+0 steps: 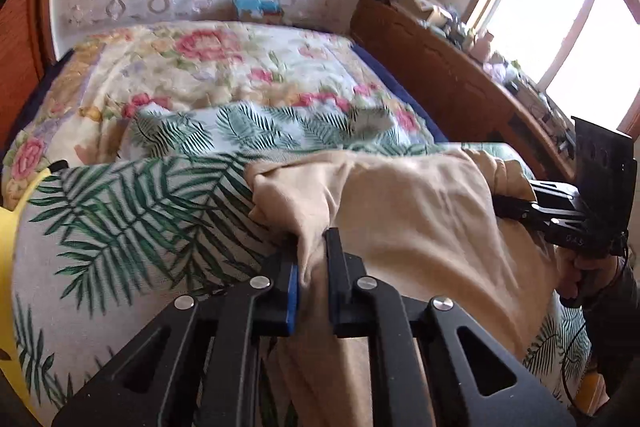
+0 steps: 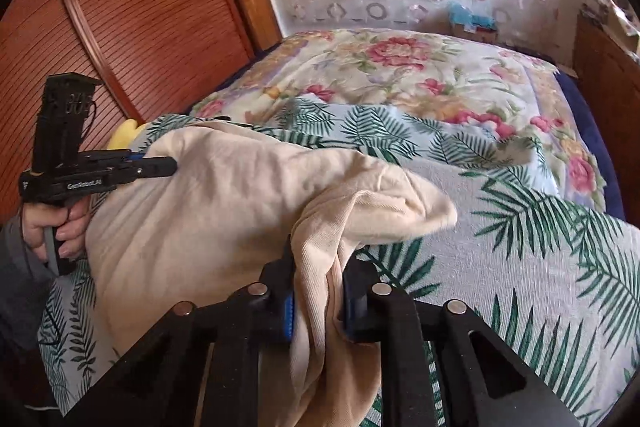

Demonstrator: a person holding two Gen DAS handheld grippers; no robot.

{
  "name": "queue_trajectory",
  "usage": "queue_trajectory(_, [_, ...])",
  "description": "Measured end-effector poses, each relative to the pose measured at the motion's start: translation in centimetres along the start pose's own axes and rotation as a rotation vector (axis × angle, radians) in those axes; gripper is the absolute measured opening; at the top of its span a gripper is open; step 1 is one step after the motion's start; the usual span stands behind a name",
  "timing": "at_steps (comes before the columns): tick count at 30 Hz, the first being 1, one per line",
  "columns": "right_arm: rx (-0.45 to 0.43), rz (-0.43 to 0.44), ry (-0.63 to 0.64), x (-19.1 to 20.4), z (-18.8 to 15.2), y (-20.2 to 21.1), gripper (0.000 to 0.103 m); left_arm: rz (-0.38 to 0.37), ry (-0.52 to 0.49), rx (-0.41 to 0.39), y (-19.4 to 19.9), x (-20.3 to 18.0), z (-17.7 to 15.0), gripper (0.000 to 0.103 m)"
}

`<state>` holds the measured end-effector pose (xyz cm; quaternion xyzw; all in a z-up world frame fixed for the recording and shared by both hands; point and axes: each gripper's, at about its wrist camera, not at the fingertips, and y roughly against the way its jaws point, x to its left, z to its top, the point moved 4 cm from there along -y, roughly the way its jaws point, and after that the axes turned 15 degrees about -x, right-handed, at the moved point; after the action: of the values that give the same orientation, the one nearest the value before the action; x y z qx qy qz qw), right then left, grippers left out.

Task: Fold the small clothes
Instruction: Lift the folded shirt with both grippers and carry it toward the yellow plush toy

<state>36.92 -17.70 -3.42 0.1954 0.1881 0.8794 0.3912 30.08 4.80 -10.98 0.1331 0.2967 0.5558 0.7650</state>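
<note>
A beige garment (image 1: 408, 211) (image 2: 224, 219) lies rumpled on a palm-leaf bedspread (image 1: 132, 223) (image 2: 540, 259). My left gripper (image 1: 312, 247) is shut on a bunched edge of the cloth, which hangs down between its black fingers. In the right wrist view my right gripper (image 2: 318, 263) is likewise shut on a gathered fold of the same garment. Each gripper shows in the other's view: the right gripper (image 1: 504, 205) at the garment's right side, the left gripper (image 2: 170, 163) at its left side, each held by a person's hand.
A floral quilt (image 1: 208, 67) (image 2: 400, 67) covers the far half of the bed. A wooden sideboard (image 1: 448, 75) with clutter runs under a bright window (image 1: 568, 27). A slatted wooden door (image 2: 132, 11) stands at the left. A yellow item (image 1: 16, 227) (image 2: 124, 137) lies at the bed's left edge.
</note>
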Motion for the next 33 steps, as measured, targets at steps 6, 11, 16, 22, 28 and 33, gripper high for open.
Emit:
queue_trajectory(6, [-0.117, 0.066, 0.115, 2.5, 3.3, 1.6, 0.015, 0.048, -0.013, -0.149, 6.4, -0.8, 1.1, 0.011])
queue_trajectory(11, [-0.154, 0.148, 0.263, 6.5, 6.4, -0.7, 0.015, 0.158, 0.0, -0.264, 11.5, 0.9, 1.1, 0.01])
queue_trajectory(16, [-0.116, 0.221, 0.427, 11.4, 8.7, -7.2, 0.015, 0.291, 0.067, -0.312, 15.1, 5.0, -0.5, 0.01])
queue_trajectory(22, [-0.087, 0.319, 0.553, 17.7, 11.3, -14.9, 0.015, 0.423, 0.174, -0.338, 17.9, 9.0, -3.7, 0.01])
queue_trajectory(28, [-0.061, 0.422, 0.607, 21.4, 13.0, -20.7, 0.015, 0.478, 0.22, -0.349, 19.2, 10.0, -5.7, 0.01])
queue_trajectory(33, [-0.004, 0.413, 0.551, 22.4, 13.3, -24.8, 0.019, 0.503, 0.238, -0.309, 18.6, 11.3, -6.9, 0.011])
